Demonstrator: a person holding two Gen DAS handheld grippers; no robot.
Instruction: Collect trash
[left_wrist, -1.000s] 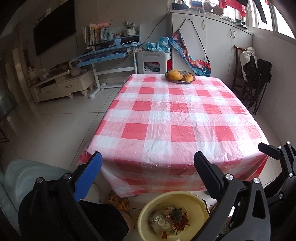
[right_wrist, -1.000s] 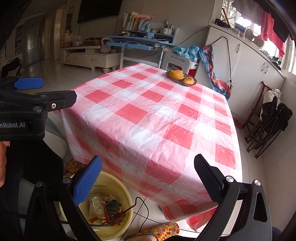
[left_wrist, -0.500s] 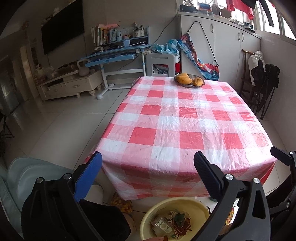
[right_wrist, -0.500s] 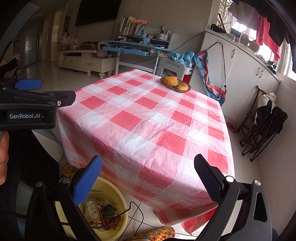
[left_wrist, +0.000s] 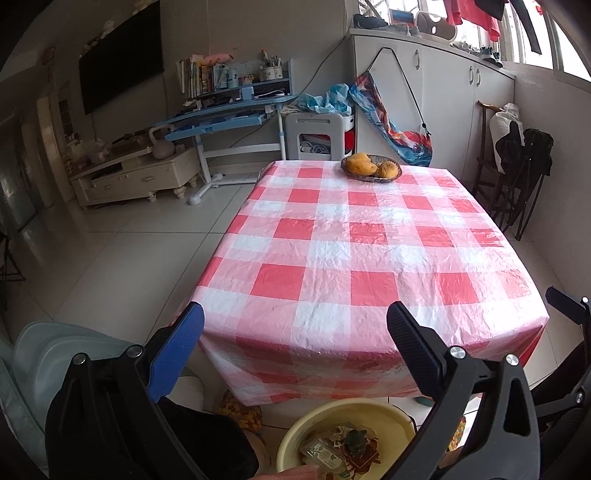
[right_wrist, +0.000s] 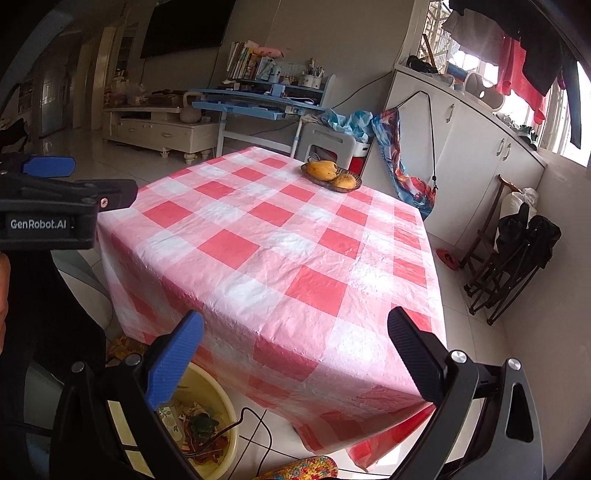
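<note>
**Desk looks swept, trash sits in the basin below**

A living room with a tiled floor, and in front of me the desk (left_wrist: 369, 258) under its red-and-white checked cover. I scan the top in both views and I find only the fruit basket (left_wrist: 371, 169) at the far end; no wrapper or scrap shows on the cloth. The trash (left_wrist: 340, 448) lies down in the yellow basin (left_wrist: 295, 439) on the floor, just beside the near edge of the desk, under my left tool. It reads as a jumble of wrappers and scraps, too tangled to sort piece by piece.

My left gripper (left_wrist: 295, 332) hangs above the near edge of the desk, jaws spread wide, nothing between them. My right gripper (right_wrist: 295, 334) hovers over the near corner, jaws spread just as wide, also empty. From the right wrist view the basin (right_wrist: 225, 424) shows at lower left, with a dark cable (right_wrist: 258, 428) trailing on the tiles right next to it.

My call: collecting is at its tail end, or between pieces. The next move calls for a sweep of the floor around the desk legs for strays. If one turns up, I come down with jaws wide, and I mind that cable near the basin.
</note>
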